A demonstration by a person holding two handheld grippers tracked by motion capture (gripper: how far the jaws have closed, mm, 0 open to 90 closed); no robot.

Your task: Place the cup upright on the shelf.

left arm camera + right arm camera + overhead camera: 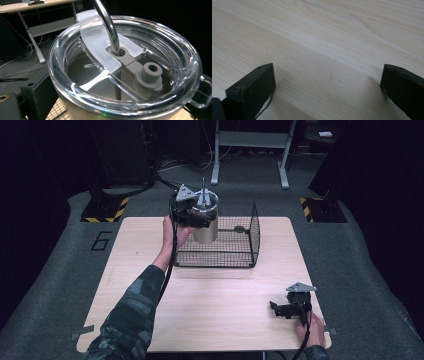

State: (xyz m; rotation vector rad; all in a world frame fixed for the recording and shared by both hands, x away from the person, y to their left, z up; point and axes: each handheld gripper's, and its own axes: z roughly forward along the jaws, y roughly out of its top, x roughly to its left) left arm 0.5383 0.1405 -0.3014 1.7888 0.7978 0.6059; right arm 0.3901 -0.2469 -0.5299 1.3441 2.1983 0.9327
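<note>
A steel tumbler [206,229] with a clear lid [82,75] and a bent metal straw [108,27] is held upright at the left end of a black wire basket [254,237]. My left gripper [198,216] is shut on the tumbler just under its lid, and one black finger [37,93] shows beside the cup. Whether the cup's base is inside the basket or above it is not clear. My right gripper [275,309] rests on the wooden table [210,300] at the front right, open, with bare wood between its fingers [252,86].
The basket stands at the back middle of the table, its open top facing up. Two stands with yellow-black striped bases [106,210] flank the table's far corners, and a white desk frame [250,142] stands behind on the grey floor.
</note>
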